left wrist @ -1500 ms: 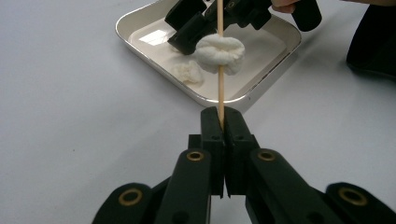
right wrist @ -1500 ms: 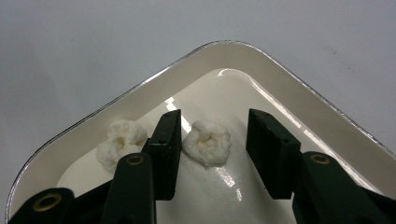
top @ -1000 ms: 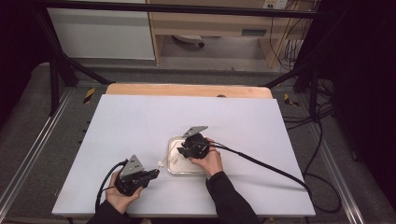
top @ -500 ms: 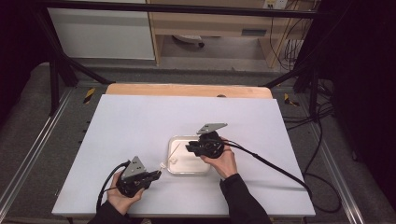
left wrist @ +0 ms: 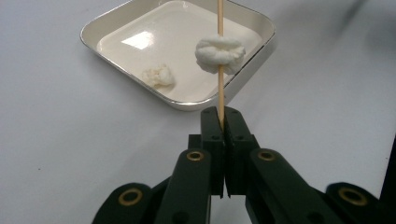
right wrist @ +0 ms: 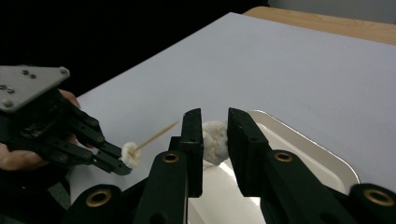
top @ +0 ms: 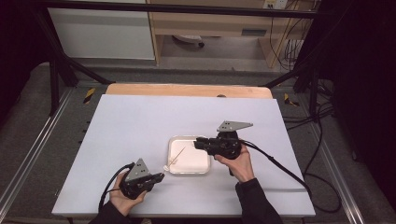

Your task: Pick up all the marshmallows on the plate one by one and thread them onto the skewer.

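A thin wooden skewer point(left wrist: 219, 28) stands out of my left gripper point(left wrist: 222, 114), which is shut on its lower end. A white puffy piece point(left wrist: 219, 53) is threaded on the skewer. In the high view the skewer point(top: 180, 153) slants over the white square tray point(top: 189, 171). A second white piece point(left wrist: 159, 75) lies in the tray point(left wrist: 187, 103). My right gripper point(right wrist: 215, 128) is raised at the tray's right edge and shut on another white piece point(right wrist: 214, 140); its jaws have just been closing on it. It points at my left gripper point(right wrist: 109, 161).
The tray sits near the front middle of a white tabletop point(top: 140, 121). A wooden strip point(top: 187, 90) runs along the far edge. A black cable point(top: 280, 165) trails right from my right gripper point(top: 196, 142). Dark frame rails flank the table.
My right gripper has lifted off the tray's middle and moved right, to its right edge, with the white piece in its jaws. The left gripper and skewer have stayed put.
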Tool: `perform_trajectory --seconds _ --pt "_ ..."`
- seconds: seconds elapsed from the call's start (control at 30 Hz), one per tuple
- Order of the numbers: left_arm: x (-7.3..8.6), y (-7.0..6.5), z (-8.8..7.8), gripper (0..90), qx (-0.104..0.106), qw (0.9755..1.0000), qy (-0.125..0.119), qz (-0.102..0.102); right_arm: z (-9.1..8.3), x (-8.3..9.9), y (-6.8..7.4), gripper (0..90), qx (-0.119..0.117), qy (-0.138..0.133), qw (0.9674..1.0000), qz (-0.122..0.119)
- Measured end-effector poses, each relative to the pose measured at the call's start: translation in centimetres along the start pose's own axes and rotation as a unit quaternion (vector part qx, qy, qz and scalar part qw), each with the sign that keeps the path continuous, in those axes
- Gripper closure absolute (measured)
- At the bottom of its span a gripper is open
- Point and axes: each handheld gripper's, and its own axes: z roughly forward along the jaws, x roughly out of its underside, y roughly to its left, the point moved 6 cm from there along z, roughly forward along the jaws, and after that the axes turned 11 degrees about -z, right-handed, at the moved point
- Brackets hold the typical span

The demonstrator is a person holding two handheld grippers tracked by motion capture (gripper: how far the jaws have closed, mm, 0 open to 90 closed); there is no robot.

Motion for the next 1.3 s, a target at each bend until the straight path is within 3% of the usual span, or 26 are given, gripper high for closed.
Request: perform_trajectory --seconds 0.2,0.43,1.1,1.3 --pt "-0.1 -0.5 0.1 88.5 0.005 0.9999 -0.003 0.014 -0.4 -0.7 0.8 76.7 -0.037 -0.029 0.9987 0.022" --pt "-0.1 -0.8 0.1 88.5 0.008 0.9997 -0.007 0.02 -0.1 -0.7 1.3 76.5 -0.067 -0.035 0.9965 0.037" --pt "-0.2 -1.0 -0.1 88.7 0.003 0.9991 -0.02 0.037 0.9 -0.1 1.3 78.2 -0.087 -0.027 0.9932 0.073" --pt "-0.1 -1.0 0.0 88.6 0.001 0.9989 -0.021 0.042 1.3 0.2 1.3 79.4 -0.082 -0.025 0.9933 0.078"
